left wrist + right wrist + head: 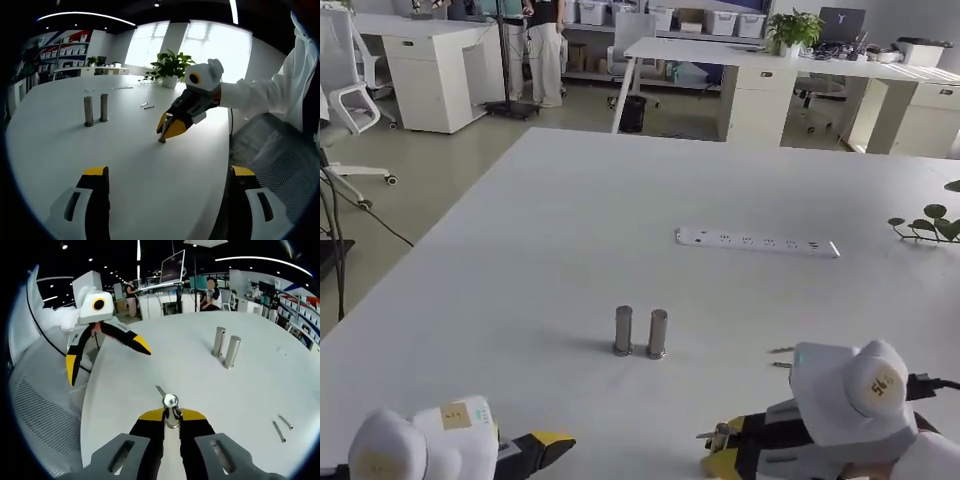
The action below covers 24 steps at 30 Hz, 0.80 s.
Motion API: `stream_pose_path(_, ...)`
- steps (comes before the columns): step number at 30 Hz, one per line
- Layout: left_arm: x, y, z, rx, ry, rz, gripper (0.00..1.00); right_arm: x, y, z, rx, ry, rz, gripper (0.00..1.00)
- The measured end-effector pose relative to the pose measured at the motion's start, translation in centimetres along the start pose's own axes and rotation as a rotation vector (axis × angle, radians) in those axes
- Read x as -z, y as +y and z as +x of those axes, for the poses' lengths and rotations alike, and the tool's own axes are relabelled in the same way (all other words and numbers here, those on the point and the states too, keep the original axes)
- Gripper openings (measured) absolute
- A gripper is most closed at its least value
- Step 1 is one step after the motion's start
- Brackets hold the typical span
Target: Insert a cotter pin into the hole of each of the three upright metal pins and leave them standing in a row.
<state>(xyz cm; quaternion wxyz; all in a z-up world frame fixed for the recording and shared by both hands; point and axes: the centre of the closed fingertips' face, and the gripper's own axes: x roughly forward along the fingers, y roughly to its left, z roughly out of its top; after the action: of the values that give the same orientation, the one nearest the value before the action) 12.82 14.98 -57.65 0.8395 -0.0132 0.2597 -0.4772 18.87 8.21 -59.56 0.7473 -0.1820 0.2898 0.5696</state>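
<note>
Right gripper (171, 416) is clamped on one upright metal pin (170, 401) near the table (570, 250) edge — two other pins (623, 330) stand side by side mid-table, loose cotter pins (279, 431) nearby; left gripper (168, 171) gapes wide, holding nothing

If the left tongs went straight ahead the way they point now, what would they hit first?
Probably the metal pin that the right tongs clamp upright on the table. Bare tabletop lies before it, though depth is unclear in this fisheye view.
</note>
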Motion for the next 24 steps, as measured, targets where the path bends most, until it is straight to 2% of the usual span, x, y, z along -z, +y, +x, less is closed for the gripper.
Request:
stream_pose_path(4,0.1,0.0,0.1,0.006,0.008,0.003,0.99,-0.1,-0.4,0.0,0.018,-0.005,-0.019,0.04)
stream_pose_path(8,-0.3,0.1,0.2,0.001,-0.004,0.004,0.99,-0.5,-1.2,0.2,0.035,-0.009,-0.038,0.04)
stream_pose_path(16,-0.4,0.8,0.3,-0.019,0.004,0.018,0.99,-2.3,-4.6,1.1,0.108,-0.037,0.003,0.04)
stream_pose_path(20,-0.4,0.7,0.3,-0.02,0.002,0.018,0.99,-2.7,-5.2,1.9,0.114,-0.045,0.019,0.04)
stream_pose_path(24,-0.3,0.7,0.3,-0.02,0.007,0.014,0.99,-2.5,-5.2,2.5,0.109,-0.028,0.023,0.04)
